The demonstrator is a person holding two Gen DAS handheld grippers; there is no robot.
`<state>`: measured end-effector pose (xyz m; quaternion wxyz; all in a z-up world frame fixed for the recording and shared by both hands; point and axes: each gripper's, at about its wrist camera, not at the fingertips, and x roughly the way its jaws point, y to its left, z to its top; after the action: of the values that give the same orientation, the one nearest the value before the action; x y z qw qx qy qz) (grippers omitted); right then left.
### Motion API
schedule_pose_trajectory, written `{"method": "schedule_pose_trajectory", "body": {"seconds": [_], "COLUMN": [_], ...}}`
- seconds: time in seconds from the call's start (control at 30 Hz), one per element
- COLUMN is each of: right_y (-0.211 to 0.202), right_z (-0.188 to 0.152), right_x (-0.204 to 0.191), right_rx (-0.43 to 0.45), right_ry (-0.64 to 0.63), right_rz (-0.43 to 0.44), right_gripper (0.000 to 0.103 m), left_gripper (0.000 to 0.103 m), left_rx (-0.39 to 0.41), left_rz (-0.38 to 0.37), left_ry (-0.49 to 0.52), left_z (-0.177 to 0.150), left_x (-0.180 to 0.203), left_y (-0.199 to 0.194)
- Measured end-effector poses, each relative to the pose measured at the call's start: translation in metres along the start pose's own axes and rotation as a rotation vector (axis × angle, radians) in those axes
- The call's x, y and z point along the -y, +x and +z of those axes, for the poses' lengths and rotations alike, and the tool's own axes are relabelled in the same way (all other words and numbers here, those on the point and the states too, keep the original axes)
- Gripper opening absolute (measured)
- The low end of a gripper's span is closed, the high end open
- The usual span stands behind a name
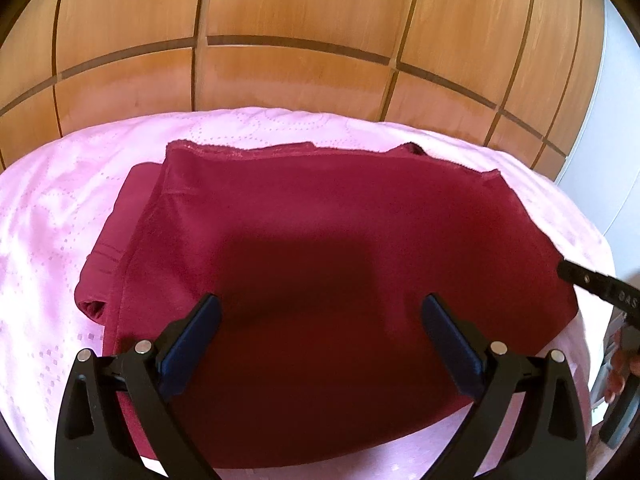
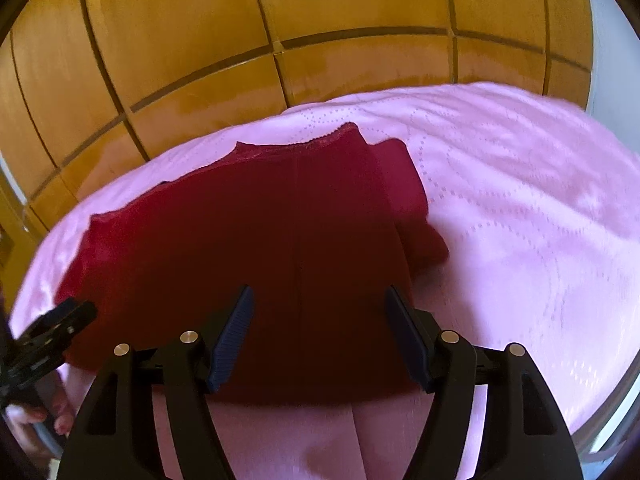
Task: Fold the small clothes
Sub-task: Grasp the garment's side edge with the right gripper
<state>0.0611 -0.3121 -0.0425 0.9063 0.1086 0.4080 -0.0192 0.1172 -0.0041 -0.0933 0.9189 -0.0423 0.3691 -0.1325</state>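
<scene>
A dark red garment lies folded on the pink quilted cover, with a lace edge at its far side and a lower layer showing at its left. My left gripper is open and empty, hovering over the garment's near part. In the right wrist view the same garment lies ahead, a folded layer sticking out at its right. My right gripper is open and empty above its near edge. The right gripper's finger shows at the right edge of the left wrist view; the left gripper shows at the left of the right wrist view.
Wooden panelled doors stand behind the bed. A white surface is at the far right. The pink cover spreads wide to the right of the garment. The person's fingers show at the lower left.
</scene>
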Motion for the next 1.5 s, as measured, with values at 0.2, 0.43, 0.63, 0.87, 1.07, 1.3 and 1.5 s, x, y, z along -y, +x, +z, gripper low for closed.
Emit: {"method": "schedule_pose_trajectory", "body": {"seconds": [0.2,0.43,0.63,0.87,1.07,1.3,1.5], "right_y": [-0.018,-0.024,-0.009,0.016,0.026,0.031,0.055], "right_z": [-0.017,-0.042,-0.051,-0.035,-0.020,-0.014,0.001], "right_x": [0.030,0.056,0.070,0.071,0.083,0.089,0.096], "right_rx": [-0.029,-0.093,-0.086,-0.021,-0.026,-0.067,-0.042], "right_ry": [0.139,0.293,0.408,0.435,0.511,0.491,0.616], "right_rz": [0.099,0.197,0.304,0.356,0.433,0.486,0.482], "right_gripper": [0.067,0.067,0.067,0.068,0.068,0.068,0.068], "left_gripper": [0.100,0.100,0.100,0.100,0.100,0.100,0.100], "left_rx": [0.023,-0.018,-0.027,-0.029,-0.025,-0.026,-0.025], "left_rz": [0.042,0.037,0.046,0.033,0.021,0.022,0.023], "left_ry": [0.041,0.025,0.044,0.034,0.027,0.031,0.030], "left_z": [0.002,-0.004,-0.008,-0.011,-0.011,-0.011,-0.012], "left_x": [0.005,-0.001,0.000,-0.003,-0.006,-0.004,-0.004], "left_y": [0.003,0.017,0.019,0.019,0.019,0.021,0.019]}}
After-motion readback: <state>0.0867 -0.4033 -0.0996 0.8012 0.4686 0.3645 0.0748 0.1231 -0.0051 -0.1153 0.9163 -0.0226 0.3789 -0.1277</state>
